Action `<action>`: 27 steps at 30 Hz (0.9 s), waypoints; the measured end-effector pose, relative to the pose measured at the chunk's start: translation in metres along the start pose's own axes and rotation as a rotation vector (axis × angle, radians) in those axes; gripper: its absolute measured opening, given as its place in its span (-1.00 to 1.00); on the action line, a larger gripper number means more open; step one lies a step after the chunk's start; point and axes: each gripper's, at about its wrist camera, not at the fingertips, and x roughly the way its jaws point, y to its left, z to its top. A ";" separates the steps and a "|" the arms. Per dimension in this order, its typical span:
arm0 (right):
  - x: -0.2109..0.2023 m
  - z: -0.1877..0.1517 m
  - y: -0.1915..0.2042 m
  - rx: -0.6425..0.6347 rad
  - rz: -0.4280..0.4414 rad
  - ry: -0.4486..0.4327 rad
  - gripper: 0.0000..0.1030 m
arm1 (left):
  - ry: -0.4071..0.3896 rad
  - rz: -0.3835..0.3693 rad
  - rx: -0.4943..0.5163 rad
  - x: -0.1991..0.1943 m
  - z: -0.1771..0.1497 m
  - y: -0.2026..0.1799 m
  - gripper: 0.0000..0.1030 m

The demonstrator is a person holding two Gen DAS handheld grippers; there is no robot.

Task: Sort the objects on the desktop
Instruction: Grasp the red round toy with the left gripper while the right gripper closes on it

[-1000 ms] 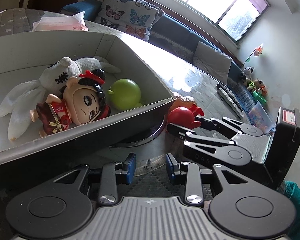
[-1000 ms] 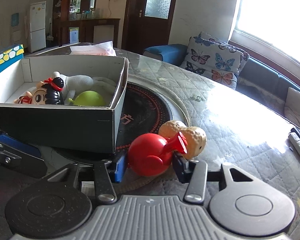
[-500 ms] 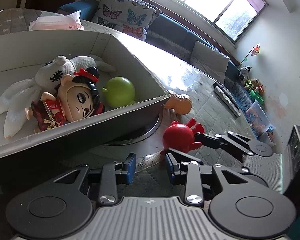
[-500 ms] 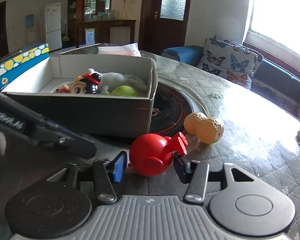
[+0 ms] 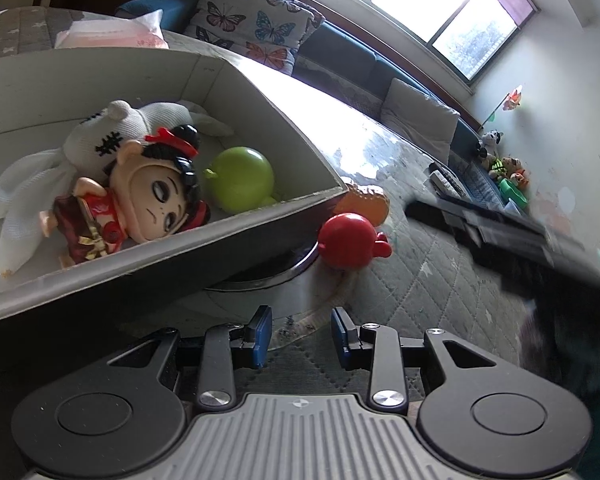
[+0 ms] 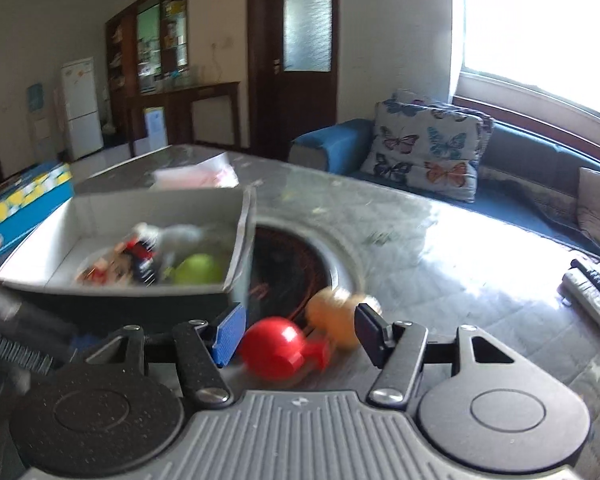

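A red round toy [image 5: 348, 240] lies on the table by the near corner of the cardboard box [image 5: 140, 272], next to an orange peanut toy [image 5: 366, 202]. In the right wrist view the red toy [image 6: 276, 346] shows blurred, low between the wide-apart pads of my right gripper [image 6: 300, 330], which do not touch it; the peanut toy [image 6: 336, 316] is just behind. The right gripper's fingers [image 5: 460, 220] hang blurred to the toy's right. My left gripper [image 5: 300, 336] stands open over the table mat, holding nothing. Inside the box lie a doll [image 5: 148, 200], a green toy [image 5: 240, 178] and a white plush [image 5: 100, 140].
The box [image 6: 120, 304] partly covers a round inset hob [image 6: 296, 256]. A pink tissue pack [image 6: 196, 176] lies behind the box, and a blue-yellow carton [image 6: 24, 204] at the far left. Remote controls [image 6: 592, 292] lie at the table's right edge, with a sofa beyond.
The right gripper's jaws have spread and let go of the red toy, which now lies on the table. That gripper has risen and drawn back. The left gripper has kept still.
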 end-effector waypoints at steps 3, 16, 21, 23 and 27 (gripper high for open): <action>0.027 0.013 -0.012 0.022 -0.020 0.032 0.07 | 0.009 -0.004 0.002 0.003 0.000 0.000 -0.32; 0.124 0.022 -0.055 0.205 0.062 0.236 -0.05 | 0.006 -0.019 -0.026 0.017 0.012 0.007 -0.32; 0.123 0.012 -0.060 0.238 0.109 0.259 -0.05 | 0.008 -0.033 -0.015 0.020 0.013 0.002 -0.32; 0.117 0.008 -0.061 0.266 0.143 0.269 -0.06 | 0.007 -0.038 -0.015 0.021 0.014 0.002 -0.32; 0.108 0.002 -0.055 0.265 0.167 0.283 -0.08 | 0.005 -0.044 -0.015 0.024 0.015 0.000 -0.32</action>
